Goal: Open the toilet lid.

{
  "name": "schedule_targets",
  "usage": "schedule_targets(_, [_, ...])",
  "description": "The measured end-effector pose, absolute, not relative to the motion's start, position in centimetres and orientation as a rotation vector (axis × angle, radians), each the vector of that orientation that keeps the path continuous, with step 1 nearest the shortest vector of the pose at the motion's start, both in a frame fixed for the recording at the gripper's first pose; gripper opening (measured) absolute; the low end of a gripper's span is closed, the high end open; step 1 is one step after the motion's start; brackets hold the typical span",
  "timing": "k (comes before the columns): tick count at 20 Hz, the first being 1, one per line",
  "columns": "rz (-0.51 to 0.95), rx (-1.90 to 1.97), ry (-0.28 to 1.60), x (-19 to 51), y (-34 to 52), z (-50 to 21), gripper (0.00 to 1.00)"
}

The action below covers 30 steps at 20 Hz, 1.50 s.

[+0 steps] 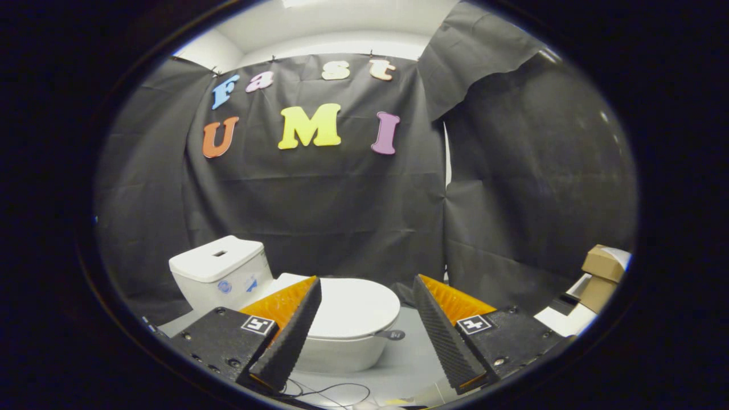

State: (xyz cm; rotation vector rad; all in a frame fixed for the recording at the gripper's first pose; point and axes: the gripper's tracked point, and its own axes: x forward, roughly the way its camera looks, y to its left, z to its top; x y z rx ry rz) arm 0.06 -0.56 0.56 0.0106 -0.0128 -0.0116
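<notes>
The gripper (367, 324) hangs above the floor (407, 364) with its jaws spread wide, gripping nothing. Just beyond them stands a white toilet (342, 347), its lid (359, 310) down flat, the tank (219, 273) behind. Cardboard boxes (601, 273) sit well apart.

The toilet (342, 324) is white overall: lid (356, 307), bowl and tank (222, 273). The tank front carries small blue marks. The floor (410, 353) is pale grey. The boxes (601, 276) are plain brown cardboard. The booth wall (319, 216) is plain black cloth.
</notes>
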Motion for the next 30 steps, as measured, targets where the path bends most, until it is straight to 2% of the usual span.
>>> schedule_targets(8, [0.007, 0.02, -0.033, -0.1, 0.2, 1.7, 1.0])
schedule_targets(14, [0.071, -0.005, -0.021, 2.4, 1.6, 2.2, 1.0])
schedule_targets(22, [0.083, 0.076, 0.02, 8.8, -1.6, 2.6, 1.0])
schedule_targets(30, [0.132, 0.217, 0.186, 17.4, -6.1, -3.1, 1.0])
